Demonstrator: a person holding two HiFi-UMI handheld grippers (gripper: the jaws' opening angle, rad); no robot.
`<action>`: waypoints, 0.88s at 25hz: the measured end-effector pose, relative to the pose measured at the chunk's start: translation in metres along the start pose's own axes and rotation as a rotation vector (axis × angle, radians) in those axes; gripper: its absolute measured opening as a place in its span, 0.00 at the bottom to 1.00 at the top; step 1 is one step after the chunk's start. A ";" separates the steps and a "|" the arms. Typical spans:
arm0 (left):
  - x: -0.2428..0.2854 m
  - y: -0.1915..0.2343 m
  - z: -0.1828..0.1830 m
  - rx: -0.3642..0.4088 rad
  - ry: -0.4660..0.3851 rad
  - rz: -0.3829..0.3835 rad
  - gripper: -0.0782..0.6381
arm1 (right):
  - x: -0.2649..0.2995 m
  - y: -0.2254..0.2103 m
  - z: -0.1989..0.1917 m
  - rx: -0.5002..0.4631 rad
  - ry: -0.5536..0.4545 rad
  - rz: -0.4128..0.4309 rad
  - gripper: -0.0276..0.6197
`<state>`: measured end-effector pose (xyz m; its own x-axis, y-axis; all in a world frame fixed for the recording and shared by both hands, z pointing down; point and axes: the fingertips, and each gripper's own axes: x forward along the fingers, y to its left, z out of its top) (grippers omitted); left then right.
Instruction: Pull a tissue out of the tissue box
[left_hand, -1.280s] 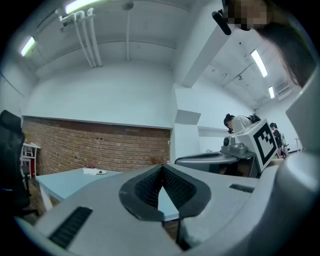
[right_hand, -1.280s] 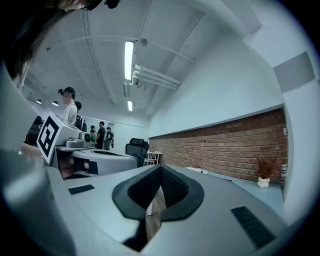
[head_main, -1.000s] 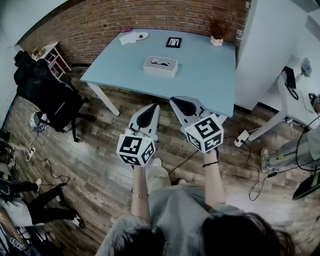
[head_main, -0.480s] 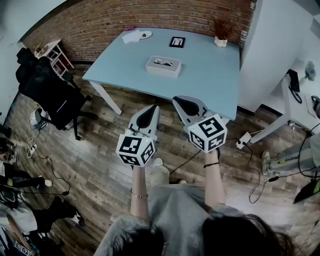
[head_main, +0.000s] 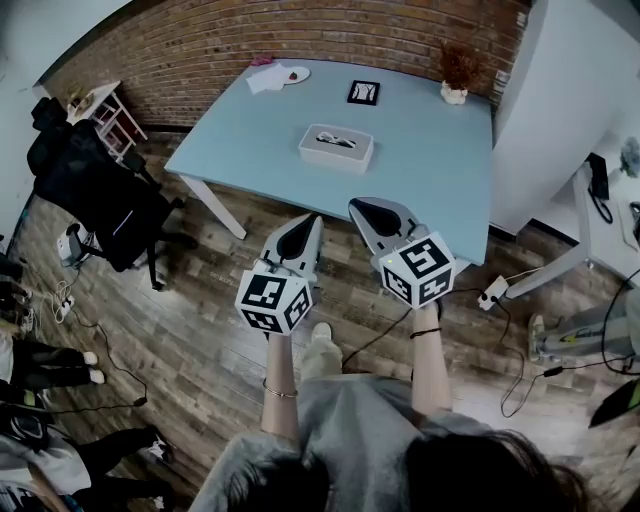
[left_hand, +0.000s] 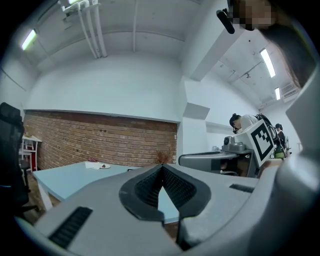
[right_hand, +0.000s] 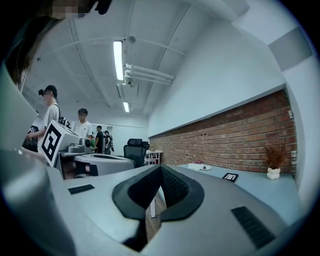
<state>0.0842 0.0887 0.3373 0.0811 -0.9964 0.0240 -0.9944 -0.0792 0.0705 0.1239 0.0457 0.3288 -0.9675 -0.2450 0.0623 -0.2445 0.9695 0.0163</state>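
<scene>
The low white tissue box (head_main: 336, 148) sits near the middle of the big light blue desk (head_main: 430, 170). There is a dark slot on its top. Something pale shows in the slot and it may be the tissue, but it is too small to be sure.

The grey left tongs (head_main: 310, 220) and the grey right tongs (head_main: 360, 207) are held side by side over the wooden floor, well apart from the box. Both point toward the desk. The left tongs (left_hand: 161, 167) are pressed shut with nothing in them. The right tongs (right_hand: 160, 169) are pressed shut and empty too.

Here is what could go wrong, I think. If the tongs do not open first, they will only poke the box and push it away. The box looks light, so it may lift up with the tissue if nothing holds it down. A hard pinch or a fast tug could rip the tissue. Tongs that come in too low could also bump the near edge of the desk
</scene>
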 end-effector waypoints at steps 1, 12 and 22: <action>0.007 0.007 0.000 -0.003 0.002 -0.006 0.11 | 0.008 -0.003 -0.002 0.001 0.007 0.000 0.04; 0.065 0.073 -0.010 -0.026 0.059 -0.079 0.11 | 0.081 -0.040 -0.019 0.016 0.091 -0.037 0.04; 0.097 0.118 -0.016 -0.039 0.084 -0.167 0.11 | 0.132 -0.057 -0.029 0.010 0.143 -0.100 0.04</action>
<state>-0.0245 -0.0169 0.3636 0.2521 -0.9633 0.0917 -0.9632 -0.2407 0.1194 0.0119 -0.0419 0.3652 -0.9194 -0.3373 0.2022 -0.3405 0.9400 0.0197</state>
